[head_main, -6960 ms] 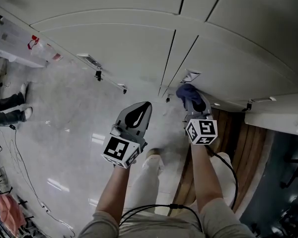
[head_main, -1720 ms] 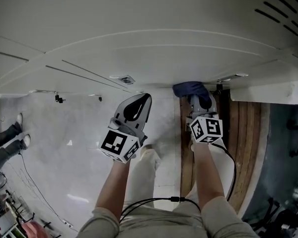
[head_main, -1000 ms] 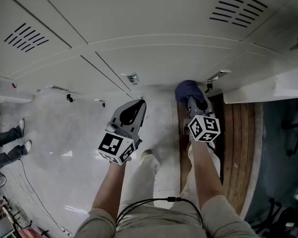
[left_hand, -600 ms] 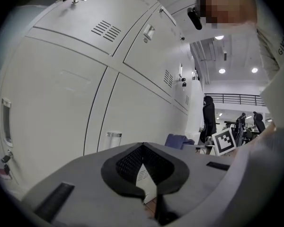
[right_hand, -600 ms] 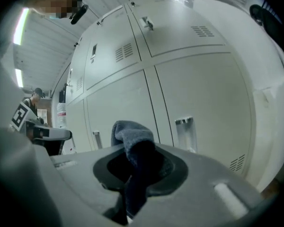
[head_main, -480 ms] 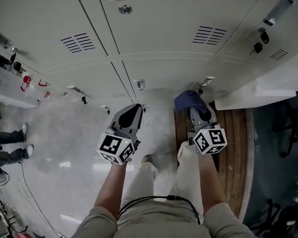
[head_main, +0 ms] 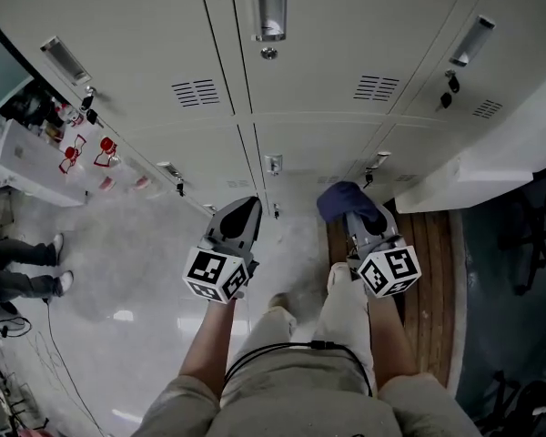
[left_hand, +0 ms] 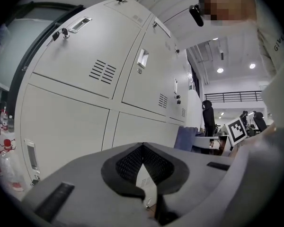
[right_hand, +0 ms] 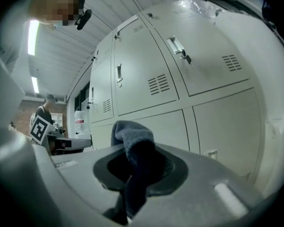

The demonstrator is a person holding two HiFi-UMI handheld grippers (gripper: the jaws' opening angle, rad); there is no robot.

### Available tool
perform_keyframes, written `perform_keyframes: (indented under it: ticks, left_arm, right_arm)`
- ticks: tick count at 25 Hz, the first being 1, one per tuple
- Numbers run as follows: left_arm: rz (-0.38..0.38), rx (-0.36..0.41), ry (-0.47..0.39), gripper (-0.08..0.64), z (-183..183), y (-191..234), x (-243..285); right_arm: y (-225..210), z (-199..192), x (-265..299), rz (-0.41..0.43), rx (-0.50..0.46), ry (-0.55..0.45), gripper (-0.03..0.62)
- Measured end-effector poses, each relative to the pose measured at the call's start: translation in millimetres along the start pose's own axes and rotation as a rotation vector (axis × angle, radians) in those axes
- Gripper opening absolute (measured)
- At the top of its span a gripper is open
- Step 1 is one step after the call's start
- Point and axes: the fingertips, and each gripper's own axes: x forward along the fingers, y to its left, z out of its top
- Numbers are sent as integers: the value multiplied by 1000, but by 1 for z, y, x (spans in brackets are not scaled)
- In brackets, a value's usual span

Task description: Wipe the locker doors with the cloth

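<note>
Grey locker doors with handles and vent slots fill the top of the head view. My right gripper is shut on a dark blue cloth bunched at its tip, a short way off the lower lockers. The right gripper view shows the cloth pinched between the jaws, with locker doors beyond. My left gripper is shut with nothing in it, held beside the right one. In the left gripper view its jaws meet in front of the locker doors.
A white shelf with bottles stands at the left. A person's legs show at the far left on the pale floor. Wooden flooring and a white ledge lie to the right. Cables trail on the floor.
The head view has tilted upward, so more of the upper locker doors with handles and vents shows. Both grippers stay side by side; the right one still holds the cloth.
</note>
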Motion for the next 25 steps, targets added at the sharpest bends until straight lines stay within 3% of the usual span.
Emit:
perform_keyframes:
  ticks: [16, 25]
  left_arm:
    - [18, 2, -58, -2, 64, -25, -53]
    - [53, 29, -81, -2, 91, -18, -75]
  right_arm:
    - [51, 65, -36, 75, 57, -40, 51]
    - [65, 85, -46, 75, 23, -36, 51]
